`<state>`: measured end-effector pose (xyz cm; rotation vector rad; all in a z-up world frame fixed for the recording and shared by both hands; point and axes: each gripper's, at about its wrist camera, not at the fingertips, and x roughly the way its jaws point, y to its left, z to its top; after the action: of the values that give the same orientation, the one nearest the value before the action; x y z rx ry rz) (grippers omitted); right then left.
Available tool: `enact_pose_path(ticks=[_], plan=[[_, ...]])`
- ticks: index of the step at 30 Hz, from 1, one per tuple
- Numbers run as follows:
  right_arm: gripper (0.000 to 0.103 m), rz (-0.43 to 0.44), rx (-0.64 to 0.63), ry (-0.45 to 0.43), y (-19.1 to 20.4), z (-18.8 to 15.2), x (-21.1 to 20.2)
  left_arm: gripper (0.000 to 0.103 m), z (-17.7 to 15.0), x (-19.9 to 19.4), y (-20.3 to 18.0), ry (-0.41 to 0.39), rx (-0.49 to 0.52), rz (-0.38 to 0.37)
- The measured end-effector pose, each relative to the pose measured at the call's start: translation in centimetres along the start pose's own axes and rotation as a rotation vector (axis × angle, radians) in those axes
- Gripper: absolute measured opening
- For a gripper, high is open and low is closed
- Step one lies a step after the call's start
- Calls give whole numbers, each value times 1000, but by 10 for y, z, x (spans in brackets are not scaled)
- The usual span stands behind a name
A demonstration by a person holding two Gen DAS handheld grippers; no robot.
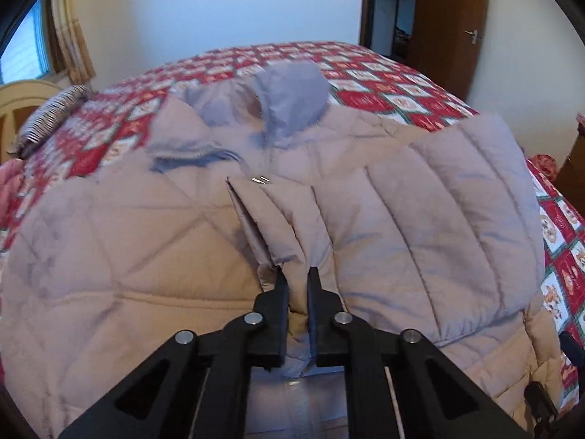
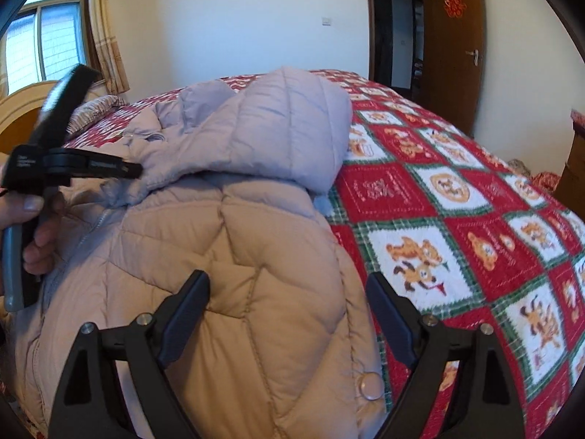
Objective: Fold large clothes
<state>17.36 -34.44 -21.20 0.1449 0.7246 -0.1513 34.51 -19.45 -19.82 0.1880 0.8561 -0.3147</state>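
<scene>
A pale beige quilted jacket (image 1: pixel 146 256) lies spread on the bed, its hood (image 1: pixel 292 98) at the far end. A sleeve (image 1: pixel 438 201) lies folded across its body. My left gripper (image 1: pixel 297 278) is shut on a raised fold of the jacket's fabric near the sleeve end. In the right wrist view the jacket (image 2: pixel 256 256) fills the near left and the hood (image 2: pixel 285 120) is puffed up behind it. My right gripper (image 2: pixel 287 285) stands open, its jaws wide over the jacket's right edge, pressing on nothing. A hand (image 2: pixel 36 219) holds the left gripper's handle at the far left.
The bed has a red, green and white checked bedspread (image 2: pixel 457 219) that lies bare to the right of the jacket. A striped pillow (image 1: pixel 55 113) and a wooden headboard (image 1: pixel 18 102) are at the far left. A brown door (image 2: pixel 457 36) stands open behind the bed.
</scene>
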Motion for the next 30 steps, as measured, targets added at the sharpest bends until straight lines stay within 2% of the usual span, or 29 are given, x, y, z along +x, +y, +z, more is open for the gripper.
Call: enact_pose_path(ticks=[2, 7, 9, 12, 13, 16, 17, 19, 21, 23, 24, 25, 27, 30], plan=[[90, 4, 12, 1, -3, -2, 1, 7, 1, -15, 9, -47, 13, 41], [91, -4, 6, -8, -1, -5, 1, 6, 2, -38, 44, -107, -3, 95], [91, -6, 6, -3, -1, -6, 2, 6, -2, -43, 56, -121, 11, 152], [92, -11, 1, 7, 0, -6, 5, 7, -12, -39, 65, -120, 45, 238], [92, -13, -1, 11, 1, -6, 5, 10, -16, -33, 69, -118, 44, 270], [91, -10, -8, 27, 2, -3, 4, 13, -22, -26, 73, -116, 46, 287], [89, -1, -3, 29, 1, 0, 1, 18, -21, -26, 74, -115, 42, 297], [78, 21, 12, 17, -2, 10, -6, 24, -17, -32, 77, -134, 3, 292], [78, 19, 22, -18, -6, 25, -15, 42, -14, -45, 82, -193, -48, 289], [78, 11, 24, -63, -9, 46, -21, 93, -10, -58, 88, -271, -107, 305], [77, 8, 21, -76, -7, 58, -20, 98, -8, -61, 89, -296, -126, 301], [74, 3, 17, -86, -5, 67, -17, 98, -5, -61, 90, -317, -142, 280], [73, 9, 4, -111, 3, 90, -5, 98, 4, -52, 87, -289, -137, 271], [73, 38, -12, -99, 21, 124, 32, 98, 13, -28, 78, -250, -101, 312]])
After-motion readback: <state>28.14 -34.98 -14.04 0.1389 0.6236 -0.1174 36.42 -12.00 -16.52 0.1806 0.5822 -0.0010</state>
